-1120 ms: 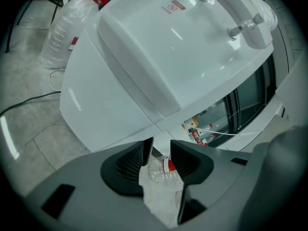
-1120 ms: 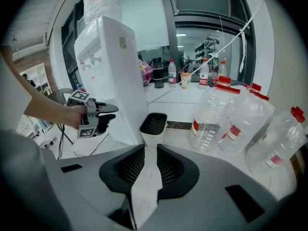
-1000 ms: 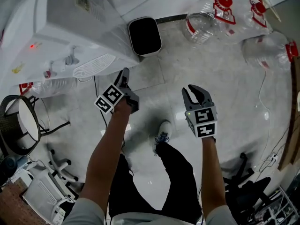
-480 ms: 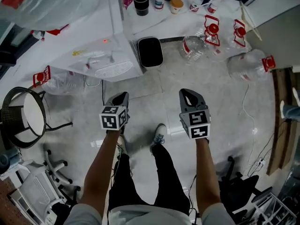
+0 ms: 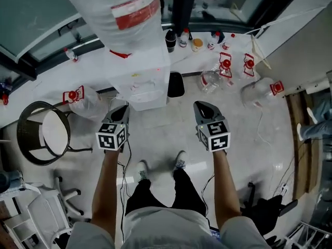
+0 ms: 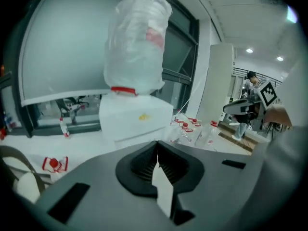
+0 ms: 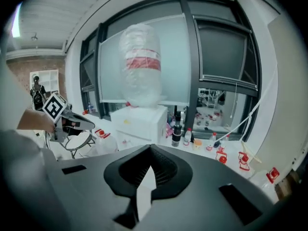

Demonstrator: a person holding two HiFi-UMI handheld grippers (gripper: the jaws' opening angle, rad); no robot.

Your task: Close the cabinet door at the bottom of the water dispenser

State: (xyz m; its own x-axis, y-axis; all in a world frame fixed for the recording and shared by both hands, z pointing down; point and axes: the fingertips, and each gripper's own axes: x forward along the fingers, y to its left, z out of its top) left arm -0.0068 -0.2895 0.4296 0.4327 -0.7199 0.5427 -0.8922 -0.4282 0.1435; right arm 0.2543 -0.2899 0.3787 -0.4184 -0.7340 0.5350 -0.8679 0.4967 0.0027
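The white water dispenser [image 5: 141,82] stands ahead of me with a large clear bottle [image 5: 122,14] on top. From above, its bottom cabinet door is hidden. My left gripper [image 5: 120,110] hangs just in front of the dispenser's near left corner, apart from it, jaws shut and empty. My right gripper [image 5: 204,109] is level with it to the right, also shut on nothing. In the left gripper view the closed jaws [image 6: 157,146] point at the dispenser [image 6: 137,119]. In the right gripper view the jaws [image 7: 150,149] meet below the dispenser [image 7: 139,121].
A black bin [image 5: 176,84] stands right of the dispenser. Empty bottles with red caps [image 5: 223,71] lie on the floor at the right, another bottle [image 5: 83,98] at the left. A round stool [image 5: 44,134] is at the left. Small bottles [image 5: 189,38] line the window ledge.
The person has stood up, so the dispenser now looks smaller and farther below. Both grippers rose with the hands. The left gripper rolled upright and its jaws closed.
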